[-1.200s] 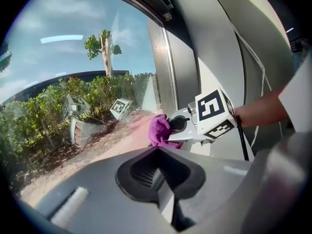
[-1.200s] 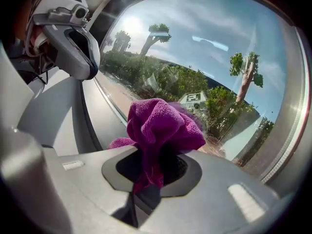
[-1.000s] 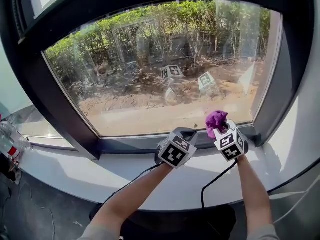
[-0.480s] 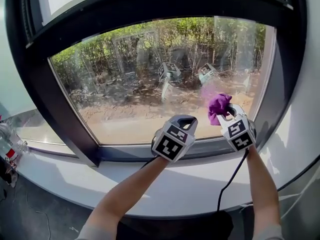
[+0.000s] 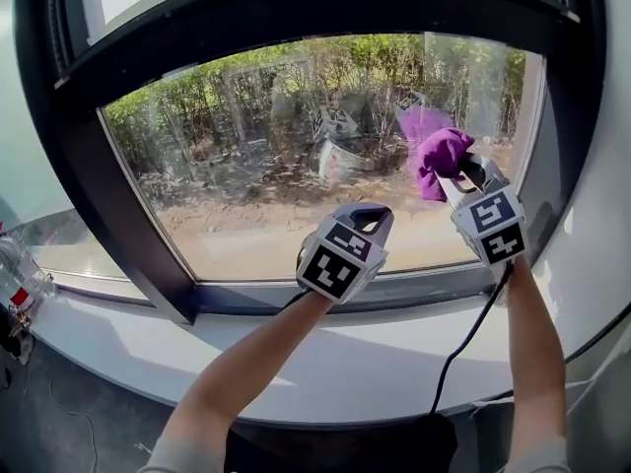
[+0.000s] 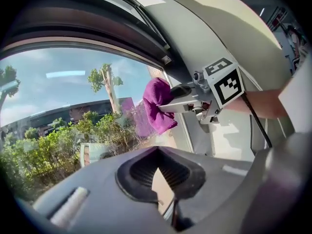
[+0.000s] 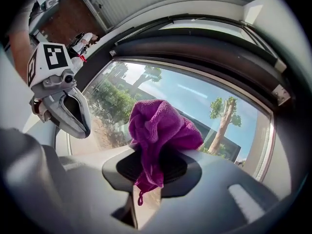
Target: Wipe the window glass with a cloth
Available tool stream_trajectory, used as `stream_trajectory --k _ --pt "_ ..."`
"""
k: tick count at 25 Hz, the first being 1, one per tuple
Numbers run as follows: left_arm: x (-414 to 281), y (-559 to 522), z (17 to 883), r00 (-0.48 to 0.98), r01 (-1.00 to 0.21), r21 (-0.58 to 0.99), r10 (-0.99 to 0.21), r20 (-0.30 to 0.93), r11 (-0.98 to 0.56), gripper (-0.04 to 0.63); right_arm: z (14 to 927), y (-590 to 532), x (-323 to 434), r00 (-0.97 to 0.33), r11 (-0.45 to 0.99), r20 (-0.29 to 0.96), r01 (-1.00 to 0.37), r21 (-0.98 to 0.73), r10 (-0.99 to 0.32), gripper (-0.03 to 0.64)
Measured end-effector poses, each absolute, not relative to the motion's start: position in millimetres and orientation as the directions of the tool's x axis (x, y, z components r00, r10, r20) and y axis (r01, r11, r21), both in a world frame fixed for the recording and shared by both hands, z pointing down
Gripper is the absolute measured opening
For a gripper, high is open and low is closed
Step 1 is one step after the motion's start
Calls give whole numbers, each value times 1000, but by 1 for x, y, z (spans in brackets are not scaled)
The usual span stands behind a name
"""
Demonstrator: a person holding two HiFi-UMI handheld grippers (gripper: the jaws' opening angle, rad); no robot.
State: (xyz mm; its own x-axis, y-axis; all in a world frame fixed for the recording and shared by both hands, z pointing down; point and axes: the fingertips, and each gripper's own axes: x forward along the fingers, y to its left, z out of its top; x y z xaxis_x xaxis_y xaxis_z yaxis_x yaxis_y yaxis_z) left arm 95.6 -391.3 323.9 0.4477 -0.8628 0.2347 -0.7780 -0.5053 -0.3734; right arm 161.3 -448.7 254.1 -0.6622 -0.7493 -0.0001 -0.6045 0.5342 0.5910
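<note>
A bunched purple cloth (image 5: 441,158) is pressed to the right part of the window glass (image 5: 246,166), with its purple reflection just above it. My right gripper (image 5: 452,177) is shut on that cloth, and in the right gripper view the cloth (image 7: 158,126) hangs down between the jaws. My left gripper (image 5: 367,213) hovers lower, in front of the bottom middle of the pane, shut with nothing in it. The left gripper view shows the cloth (image 6: 157,104) and the right gripper's marker cube (image 6: 224,84) up against the glass near the right frame.
A thick dark window frame (image 5: 128,235) surrounds the pane, and a white sill (image 5: 375,358) runs below it. A black cable (image 5: 465,343) trails from the right gripper across the sill. Clear bottles (image 5: 14,282) stand at the far left. Bushes and bare soil lie outside.
The right gripper has carried the cloth up and to the right along the glass, from near the bottom frame to mid height. The left gripper has stayed near the lower middle.
</note>
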Motion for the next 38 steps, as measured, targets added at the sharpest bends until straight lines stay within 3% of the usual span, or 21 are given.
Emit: stream_trajectory --k 22,38 --pt "108 -396 220 478 -766 -445 -874 88 -464 0 81 -448 159 -639 391 -191 -651 651 -745 106" --pt "130 -404 254 503 -749 -427 -854 131 -507 0 77 -474 228 -531 349 -263 -784 513 -806 106"
